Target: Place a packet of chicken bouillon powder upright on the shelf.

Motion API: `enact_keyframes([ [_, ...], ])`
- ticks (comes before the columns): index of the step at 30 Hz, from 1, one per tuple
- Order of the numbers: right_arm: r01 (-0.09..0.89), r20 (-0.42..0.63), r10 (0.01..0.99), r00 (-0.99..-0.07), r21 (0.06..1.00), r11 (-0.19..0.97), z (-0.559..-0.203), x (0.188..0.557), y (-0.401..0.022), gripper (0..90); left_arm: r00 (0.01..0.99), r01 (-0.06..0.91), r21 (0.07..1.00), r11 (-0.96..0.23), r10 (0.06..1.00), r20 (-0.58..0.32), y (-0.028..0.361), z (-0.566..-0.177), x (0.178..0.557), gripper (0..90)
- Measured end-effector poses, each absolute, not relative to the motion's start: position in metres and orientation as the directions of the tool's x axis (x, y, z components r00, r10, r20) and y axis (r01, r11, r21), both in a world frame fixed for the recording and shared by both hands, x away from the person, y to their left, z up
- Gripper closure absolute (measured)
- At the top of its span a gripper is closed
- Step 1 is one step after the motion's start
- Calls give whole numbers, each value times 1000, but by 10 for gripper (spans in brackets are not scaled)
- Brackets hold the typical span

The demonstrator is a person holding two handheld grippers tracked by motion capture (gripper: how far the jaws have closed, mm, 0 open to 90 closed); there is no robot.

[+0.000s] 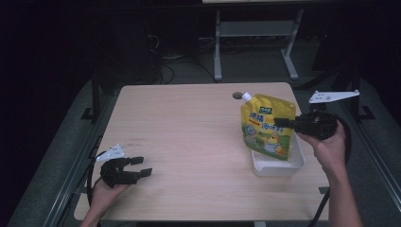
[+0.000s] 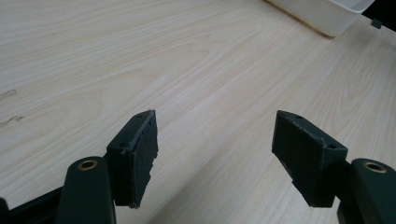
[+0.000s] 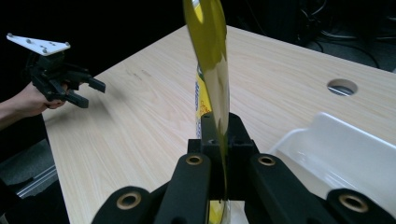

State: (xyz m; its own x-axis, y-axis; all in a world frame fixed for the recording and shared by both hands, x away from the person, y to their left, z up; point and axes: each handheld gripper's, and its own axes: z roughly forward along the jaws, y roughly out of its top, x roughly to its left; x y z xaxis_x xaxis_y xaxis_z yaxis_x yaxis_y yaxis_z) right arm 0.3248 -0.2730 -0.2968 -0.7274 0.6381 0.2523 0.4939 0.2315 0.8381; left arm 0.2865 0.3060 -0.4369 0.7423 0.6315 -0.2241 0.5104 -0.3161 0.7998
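The right gripper is pinching the yellow pouch by its edge, keeping it upright over the white bin; the left gripper is waiting wide open, empty.

The yellow pouch hid the near wall of the white tray where its bottom dipped in, and its printing was too small to read. In the right gripper view the pouch ran off the top edge, seen edge-on. In the left gripper view the tray was cut off at the corner.
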Motion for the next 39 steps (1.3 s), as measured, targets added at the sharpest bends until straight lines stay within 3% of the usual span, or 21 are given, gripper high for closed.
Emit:
enact_keyframes([
  [13, 504, 270, 659, -702, 842, 192, -306, 316, -303, 890, 742, 517, 791, -326, 632, -225, 302, -440, 287, 305],
  [39, 534, 305, 652, -694, 826, 182, -332, 319, -306, 886, 735, 524, 789, -319, 637, -231, 303, -441, 287, 302],
])
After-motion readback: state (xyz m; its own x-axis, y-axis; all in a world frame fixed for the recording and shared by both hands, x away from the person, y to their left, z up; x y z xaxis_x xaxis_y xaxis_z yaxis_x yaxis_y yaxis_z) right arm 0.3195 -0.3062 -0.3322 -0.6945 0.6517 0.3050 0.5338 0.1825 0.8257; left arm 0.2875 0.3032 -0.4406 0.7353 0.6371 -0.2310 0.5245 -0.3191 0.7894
